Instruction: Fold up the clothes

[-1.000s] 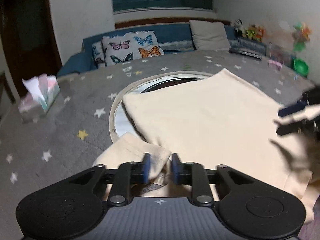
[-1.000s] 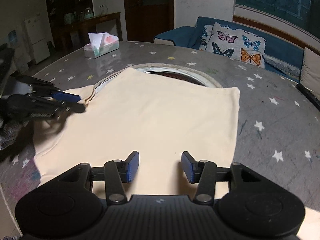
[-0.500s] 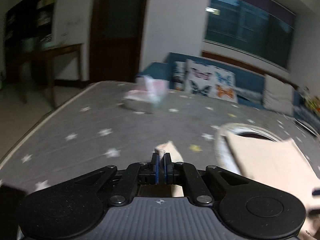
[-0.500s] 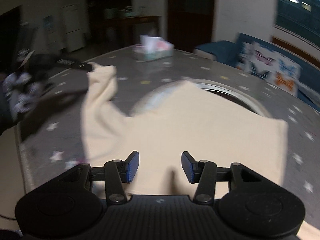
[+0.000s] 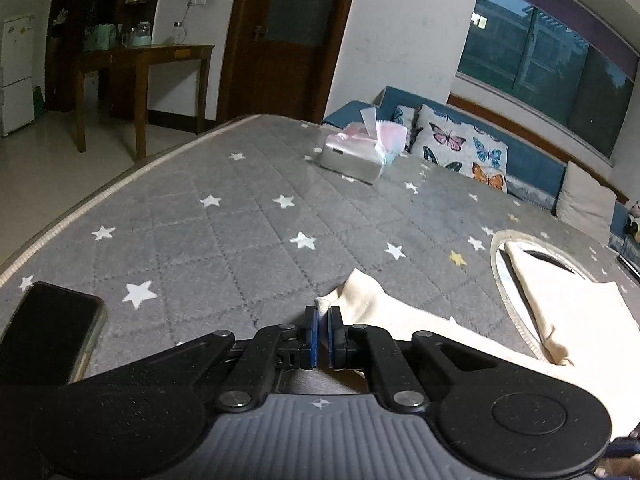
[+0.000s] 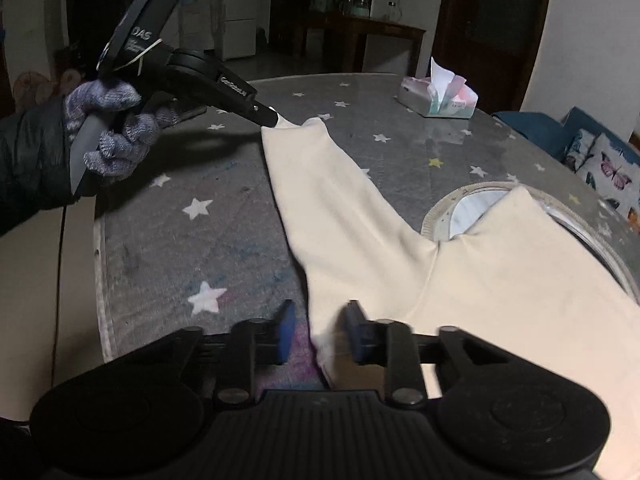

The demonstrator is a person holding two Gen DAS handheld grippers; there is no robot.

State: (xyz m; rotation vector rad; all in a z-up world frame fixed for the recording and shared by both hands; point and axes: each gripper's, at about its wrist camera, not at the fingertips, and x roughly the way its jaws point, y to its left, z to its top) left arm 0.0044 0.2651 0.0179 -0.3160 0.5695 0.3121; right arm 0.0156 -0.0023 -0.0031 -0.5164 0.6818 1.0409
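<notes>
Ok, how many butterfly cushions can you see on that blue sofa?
1 shows clearly: the butterfly cushion sits on the blue sofa beyond the tissue box. A second patterned edge peeks out behind that box, possibly another. The right wrist view shows a butterfly cushion at its right edge.

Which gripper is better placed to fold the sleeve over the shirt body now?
Probably the left gripper: it is shut on the sleeve tip. The right gripper is open, gripping nothing.

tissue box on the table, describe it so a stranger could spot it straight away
On the grey star-patterned quilted table cover, look to the far side near the blue sofa. The silvery rectangular tissue box sits there alone, white and pink tissues sprouting from its top.
</notes>
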